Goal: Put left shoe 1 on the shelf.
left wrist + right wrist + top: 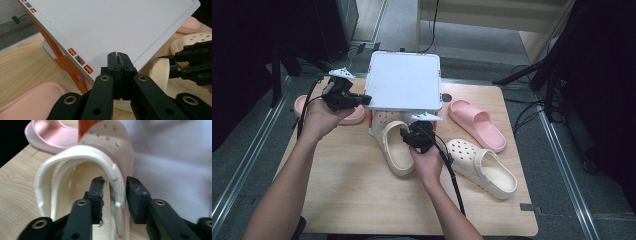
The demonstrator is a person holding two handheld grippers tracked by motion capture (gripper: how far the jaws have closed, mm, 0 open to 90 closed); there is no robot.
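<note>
On pale wood-grain bench [362,200] we see cream perforated foam clog [394,147] lying beside white rack [404,80]. Our right gripper [114,192] fingers straddle its ribbed heel rim, not pressing. Our left gripper [117,62] fingers clenched on smooth white rack edge.

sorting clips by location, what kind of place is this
Probably a lab or data-recording setup, not a home: a lone wooden table on grey carpet, dark stands with cables around it, and handheld grippers working over staged clogs.
</note>
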